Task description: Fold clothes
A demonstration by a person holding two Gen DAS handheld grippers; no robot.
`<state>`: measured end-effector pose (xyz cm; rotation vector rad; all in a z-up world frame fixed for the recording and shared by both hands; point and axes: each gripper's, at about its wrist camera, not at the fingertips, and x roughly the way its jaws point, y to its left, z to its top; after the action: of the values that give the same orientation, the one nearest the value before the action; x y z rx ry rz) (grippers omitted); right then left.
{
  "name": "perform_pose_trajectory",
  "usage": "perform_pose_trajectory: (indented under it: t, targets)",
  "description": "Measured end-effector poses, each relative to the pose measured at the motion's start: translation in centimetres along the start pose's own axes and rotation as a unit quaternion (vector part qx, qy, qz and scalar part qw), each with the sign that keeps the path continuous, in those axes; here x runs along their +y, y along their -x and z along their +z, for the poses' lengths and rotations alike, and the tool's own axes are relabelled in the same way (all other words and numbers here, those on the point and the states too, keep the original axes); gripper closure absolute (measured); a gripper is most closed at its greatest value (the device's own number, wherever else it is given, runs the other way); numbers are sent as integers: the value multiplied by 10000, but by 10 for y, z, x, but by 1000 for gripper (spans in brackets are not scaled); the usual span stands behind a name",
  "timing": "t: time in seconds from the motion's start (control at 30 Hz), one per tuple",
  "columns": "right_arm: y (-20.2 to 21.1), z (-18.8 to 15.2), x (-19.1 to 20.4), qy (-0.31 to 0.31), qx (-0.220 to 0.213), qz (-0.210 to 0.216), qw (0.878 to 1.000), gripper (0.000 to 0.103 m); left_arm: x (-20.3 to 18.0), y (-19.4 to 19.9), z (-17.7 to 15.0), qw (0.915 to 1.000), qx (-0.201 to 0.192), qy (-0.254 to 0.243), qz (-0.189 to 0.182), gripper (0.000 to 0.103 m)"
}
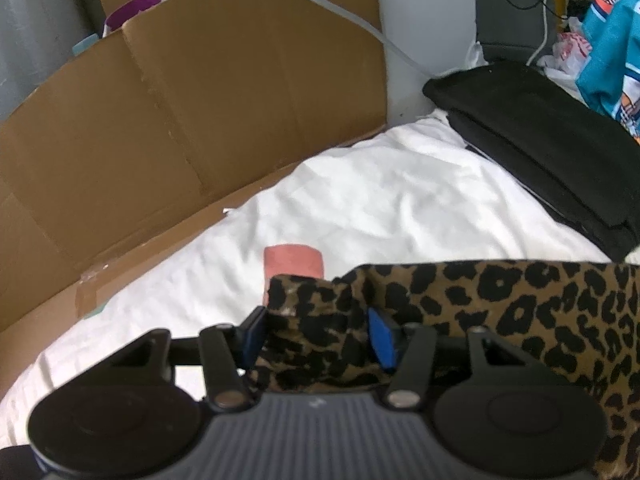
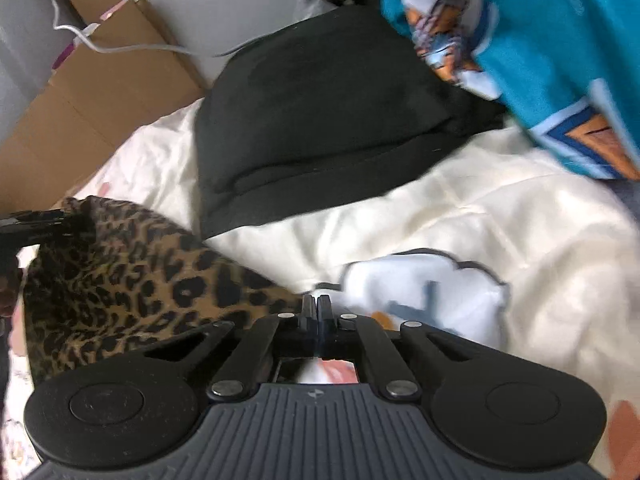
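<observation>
The leopard-print garment [image 1: 500,312] is a tan cloth covered in black blotchy spots, soft and slightly rumpled. It hangs stretched between the two grippers, just above the white bedcover [image 1: 380,200]. In the left wrist view a bunched corner of it fills the gap of the left gripper [image 1: 316,332], whose blue-padded fingers [image 1: 382,336] stand partly spread with the cloth wadded between them and pressing on it. From there the cloth runs as a taut band off to the right of that gripper. In the right wrist view the right gripper [image 2: 317,308] has its jaws pressed fully together, and the garment's other end comes to a point right at the fingertips, apparently pinched there.

Beyond the garment, on the bedcover, lies a folded black garment [image 1: 540,140], well apart from it. A teal printed cloth [image 2: 540,60] sits beyond the black one, at the far right. Left of the leopard-print garment a flattened cardboard box [image 1: 180,120] leans along the bedcover's edge, with a white cable [image 1: 332,4] trailing over it against a pale grey wall. A small pink object [image 1: 294,262] shows just past the left fingers.
</observation>
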<state>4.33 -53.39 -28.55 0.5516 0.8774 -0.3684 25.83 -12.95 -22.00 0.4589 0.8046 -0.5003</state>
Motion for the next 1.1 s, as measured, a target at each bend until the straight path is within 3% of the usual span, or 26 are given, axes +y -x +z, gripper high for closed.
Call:
perform_pose_trajectory:
  t: [0.1,0.23,0.3,0.33,0.37,0.4,0.5,0.53,0.63,0.8,1.1]
  targets:
    - [5,0,-13,-237,16,-59,9997,103,-1,0,2,10000,-54,49,-43,46]
    - [5,3,-20,-556,44,393,9977,102,-4,-2,2,10000,-16,-87,21,46]
    - [-1,6,-18,-749,129,523,9957,97,-4,0,2,10000,0,-86,38,47]
    - [-4,7,-16,-788,163,508,9955,81,-4,1,2,10000,7,-83,45,48]
    - [-7,7,-14,-818,185,491,9953,56,-5,2,2,9999,13,-93,56,48]
    - [-11,7,-12,-827,180,470,9953,52,-5,3,3,9999,16,-115,69,48]
    - [-17,6,-10,-918,185,624,9936,54,-7,6,4,9998,14,-164,96,48]
    - [-18,6,-9,-926,179,688,9932,61,-7,6,4,9998,12,-178,101,48]
    - [-20,5,-3,-793,188,732,9940,102,-7,6,3,9997,15,-194,113,48]
    - [-9,1,-1,-540,55,725,9959,103,-4,6,3,9999,-31,-129,93,49]
    - [-1,-12,-7,-780,260,596,9948,103,-13,2,7,9996,-5,-242,177,49]
